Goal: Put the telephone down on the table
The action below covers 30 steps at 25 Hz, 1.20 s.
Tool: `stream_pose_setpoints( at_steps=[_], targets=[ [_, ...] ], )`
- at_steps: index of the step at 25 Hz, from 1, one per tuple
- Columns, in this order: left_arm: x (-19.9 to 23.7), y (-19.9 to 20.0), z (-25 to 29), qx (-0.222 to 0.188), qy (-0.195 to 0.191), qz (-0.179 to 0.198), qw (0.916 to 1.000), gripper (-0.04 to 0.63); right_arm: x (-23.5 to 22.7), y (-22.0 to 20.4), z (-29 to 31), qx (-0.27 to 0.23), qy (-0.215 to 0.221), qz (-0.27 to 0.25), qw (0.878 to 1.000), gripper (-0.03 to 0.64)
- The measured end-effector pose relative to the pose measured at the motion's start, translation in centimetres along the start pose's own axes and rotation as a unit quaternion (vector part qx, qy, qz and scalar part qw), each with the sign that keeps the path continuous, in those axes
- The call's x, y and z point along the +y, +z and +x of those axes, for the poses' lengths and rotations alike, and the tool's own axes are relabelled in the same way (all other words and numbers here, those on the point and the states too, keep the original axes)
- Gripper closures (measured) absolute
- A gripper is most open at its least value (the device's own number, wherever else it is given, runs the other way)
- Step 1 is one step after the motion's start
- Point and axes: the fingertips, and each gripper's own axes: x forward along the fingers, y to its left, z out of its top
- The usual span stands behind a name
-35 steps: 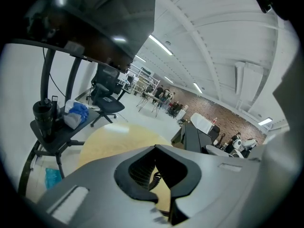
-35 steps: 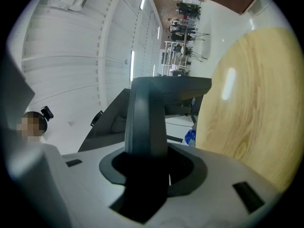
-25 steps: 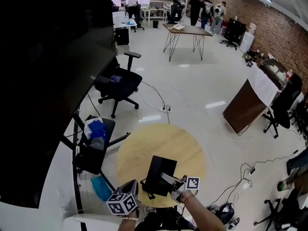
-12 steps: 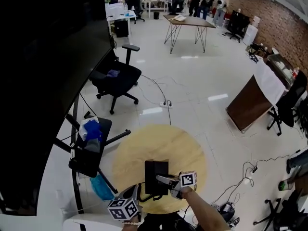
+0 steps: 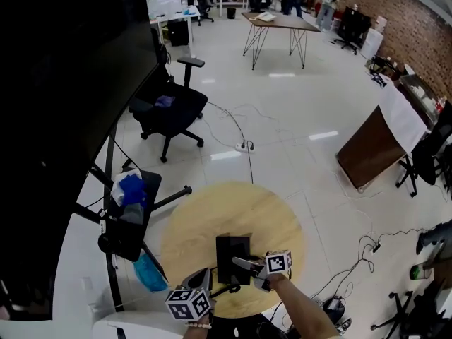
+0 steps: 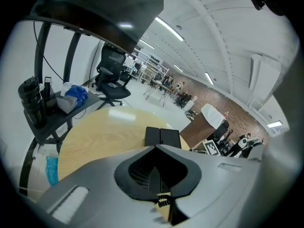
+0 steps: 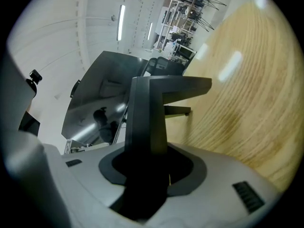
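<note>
Black, the telephone (image 5: 229, 249) is seen in the head view at the near edge of the round wooden table (image 5: 205, 210), clamped by the right gripper (image 5: 240, 262), on whose cube a square black-and-white marker (image 5: 277, 263) is shown. In the left gripper view, the left gripper (image 6: 161, 196) is closed on a coiled cord (image 6: 163, 202). In the right gripper view, the telephone is pinched between partly parted jaws.

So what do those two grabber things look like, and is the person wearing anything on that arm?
Both are chunky, pale grey plastic. The left gripper and the right gripper each have a dark, rounded hollow at the front and small slots in the shell. Each carries a white cube with black square patterns: the left cube and the right cube. The right forearm shows no sleeve.
</note>
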Motion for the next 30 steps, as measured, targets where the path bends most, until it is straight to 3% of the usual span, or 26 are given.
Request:
stream_pose_setpoints(
  at_steps=[7,19,30],
  targets=[
    [0.0,-0.4,0.4,0.007,0.006,-0.007,0.9999,0.611,-0.9,-0.4,-0.3,0.02,-0.014,-0.027,0.999,0.442],
    [-0.3,-1.0,0.7,0.011,0.004,-0.013,0.9998,0.611,-2.3,-0.5,-1.1,0.04,-0.113,-0.084,0.989,0.397],
    [-0.4,-1.1,0.6,0.014,0.0,-0.012,0.9998,0.611,-3.0,-0.2,-1.5,0.051,-0.153,-0.118,0.98,0.359]
  ],
)
